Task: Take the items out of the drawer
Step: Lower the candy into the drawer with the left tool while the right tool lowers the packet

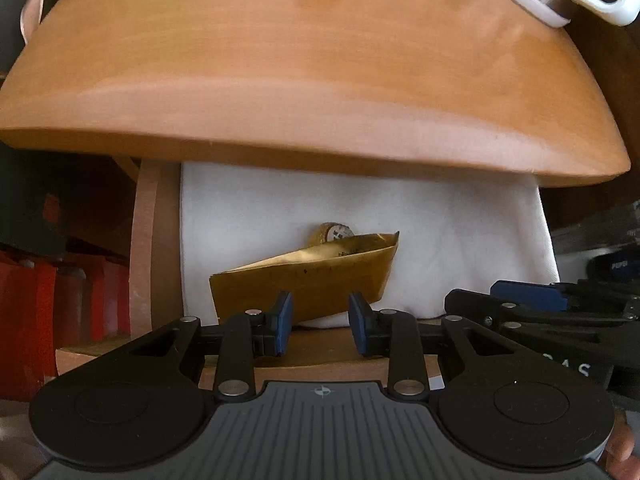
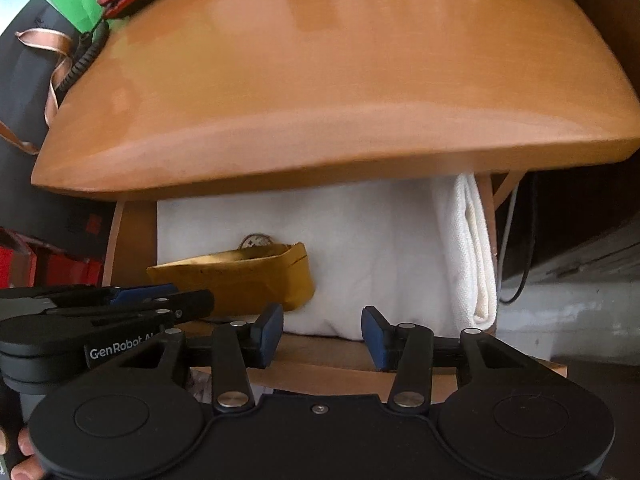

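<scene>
An open drawer (image 1: 144,240) under a wooden top (image 1: 320,80) holds a white cloth (image 1: 460,240) with a gold pouch (image 1: 320,280) lying on it. Above the drawer's front edge, the left gripper (image 1: 320,330) and right gripper (image 2: 322,336) both stand partly open, gripping nothing.

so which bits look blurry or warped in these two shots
Left wrist view: the wooden top bulges from fisheye warp, its front edge soft; the gold envelope stays fairly sharp. Right wrist view: same bulge, with pale glare streaks on the wood.
</scene>
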`<state>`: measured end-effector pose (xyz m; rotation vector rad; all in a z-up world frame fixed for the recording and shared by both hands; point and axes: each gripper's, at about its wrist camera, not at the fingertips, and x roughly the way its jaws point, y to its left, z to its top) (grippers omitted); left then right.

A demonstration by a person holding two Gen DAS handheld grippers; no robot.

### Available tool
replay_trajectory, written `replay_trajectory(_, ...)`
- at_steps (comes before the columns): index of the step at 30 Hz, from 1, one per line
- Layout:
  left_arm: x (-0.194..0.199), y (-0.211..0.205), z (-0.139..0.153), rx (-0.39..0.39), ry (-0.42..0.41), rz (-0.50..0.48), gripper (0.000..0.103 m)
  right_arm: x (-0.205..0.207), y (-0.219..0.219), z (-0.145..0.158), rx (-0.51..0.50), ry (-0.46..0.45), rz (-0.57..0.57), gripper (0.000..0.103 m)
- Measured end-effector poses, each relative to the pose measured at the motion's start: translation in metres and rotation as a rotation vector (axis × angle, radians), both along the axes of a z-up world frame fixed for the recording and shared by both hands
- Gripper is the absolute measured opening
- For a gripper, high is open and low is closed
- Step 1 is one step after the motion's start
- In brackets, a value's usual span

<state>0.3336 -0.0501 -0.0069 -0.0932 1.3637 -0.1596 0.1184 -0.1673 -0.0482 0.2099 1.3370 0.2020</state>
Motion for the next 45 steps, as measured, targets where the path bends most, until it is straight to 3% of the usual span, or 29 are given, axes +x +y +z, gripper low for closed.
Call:
replay_trajectory(16, -0.004, -0.004, -0.008, -0.007, 0.003, -0.019, 0.032, -0.017, 0.005, -0.001, 0.001, -0.009, 0.016, 0.042)
replay_trajectory(21, 0.000, -0.005, -0.009, 0.024, -0.019, -0.029, 0.040, -0.016, 0.013, 0.001, -0.038, -0.047, 0.066, 0.043)
replay_trajectory(24, -0.002, -0.004, -0.009, 0.031, -0.026, -0.022, 0.041, -0.017, 0.013, 0.002, -0.036, -0.052, 0.076, 0.043)
replay_trajectory(34, -0.009, -0.010, 0.000, 0.081, -0.098, -0.022, 0.042, -0.017, 0.015, 0.005, -0.033, -0.070, 0.110, 0.048)
replay_trajectory(38, -0.013, -0.009, 0.012, 0.130, -0.148, -0.013, 0.049, -0.016, 0.017, 0.008, -0.037, -0.078, 0.113, 0.049)
replay_trajectory(45, -0.015, -0.001, 0.021, 0.151, -0.182, 0.037, 0.053, -0.012, 0.020, 0.011, -0.044, -0.083, 0.125, 0.050)
